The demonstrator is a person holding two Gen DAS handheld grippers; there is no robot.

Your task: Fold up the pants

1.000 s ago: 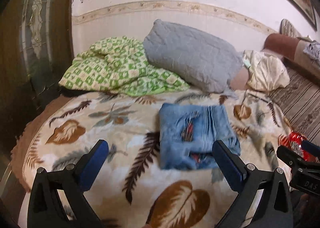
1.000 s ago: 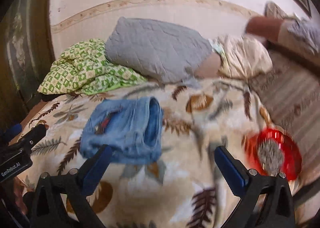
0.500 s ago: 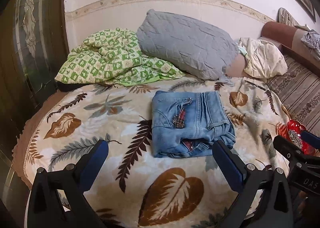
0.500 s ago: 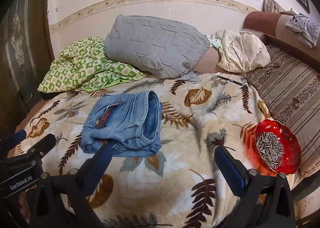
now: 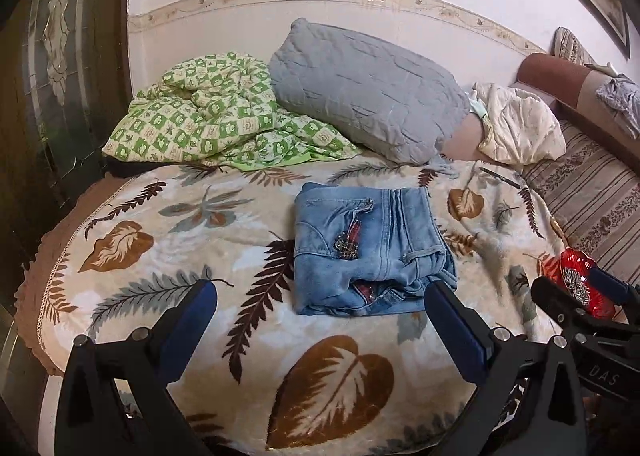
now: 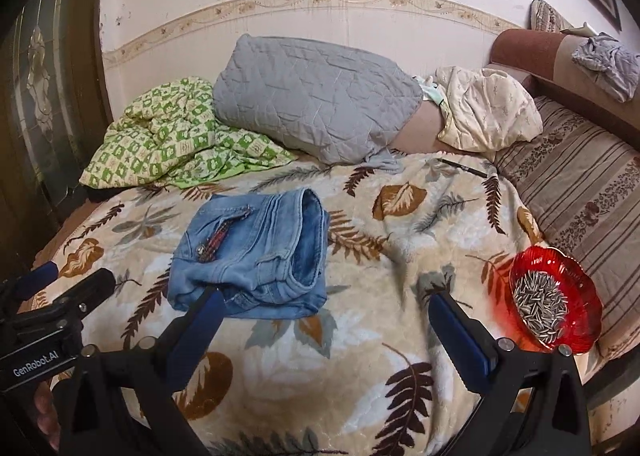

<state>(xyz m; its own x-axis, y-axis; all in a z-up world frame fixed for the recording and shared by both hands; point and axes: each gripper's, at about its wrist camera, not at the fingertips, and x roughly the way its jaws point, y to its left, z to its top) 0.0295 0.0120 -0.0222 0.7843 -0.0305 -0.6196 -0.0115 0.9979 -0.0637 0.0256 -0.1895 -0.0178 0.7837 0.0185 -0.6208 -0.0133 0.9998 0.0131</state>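
Note:
Light blue denim pants lie folded into a compact bundle on the leaf-patterned blanket; they also show in the right wrist view. My left gripper is open and empty, held above the blanket just in front of the pants. My right gripper is open and empty, to the right of and in front of the pants. Neither touches the pants.
A grey pillow, a green checked quilt and a cream cloth lie at the back by the wall. A red bowl of seeds sits at the blanket's right edge, beside a striped cushion. A pen lies near the pillow.
Both grippers have pulled back from the pants, so the folded bundle looks farther away and the view has steadied. The pants have not moved.

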